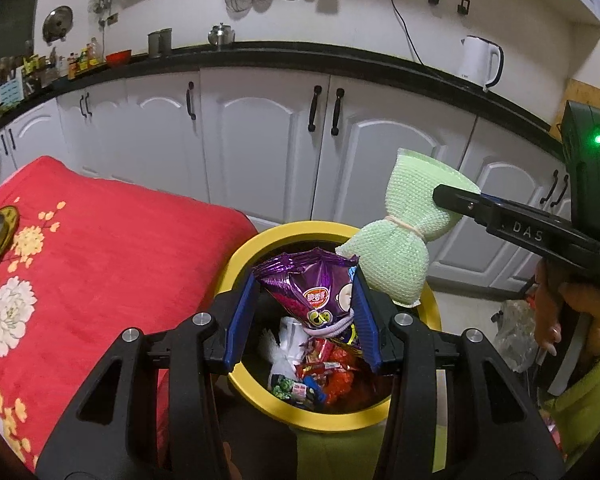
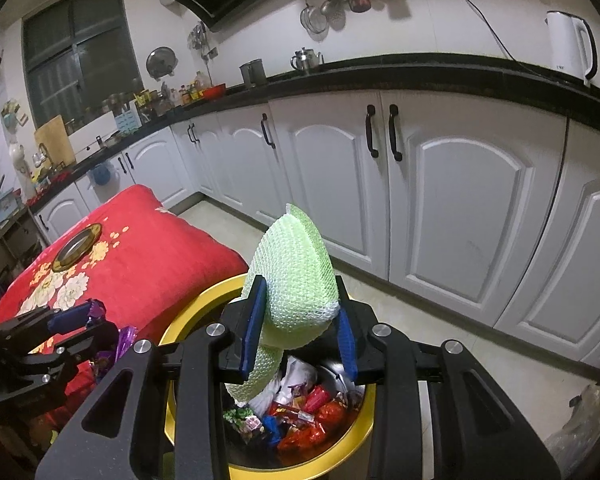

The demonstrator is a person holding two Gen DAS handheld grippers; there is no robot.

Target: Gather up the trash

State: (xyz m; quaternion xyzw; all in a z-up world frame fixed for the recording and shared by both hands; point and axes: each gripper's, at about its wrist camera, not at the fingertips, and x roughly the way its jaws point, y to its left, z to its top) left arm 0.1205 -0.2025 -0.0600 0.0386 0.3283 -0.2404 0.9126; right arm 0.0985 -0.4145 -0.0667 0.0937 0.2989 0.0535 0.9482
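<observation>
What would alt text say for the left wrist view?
The left gripper holds a purple snack bag over a yellow-rimmed bin of wrappers. Beside it, the right gripper holds green foam netting; white cabinets stand behind.

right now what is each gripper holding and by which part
The left gripper clamps a purple foil snack bag across its lower half. The right gripper clamps a pale green foam net sleeve on its upper bulge, above its rubber-banded waist.

purple snack bag (image 1: 314,292) over yellow bin (image 1: 244,258)

Both wrist views look down, close, sharing the yellow bin (image 1: 428,300) (image 2: 172,360).
</observation>
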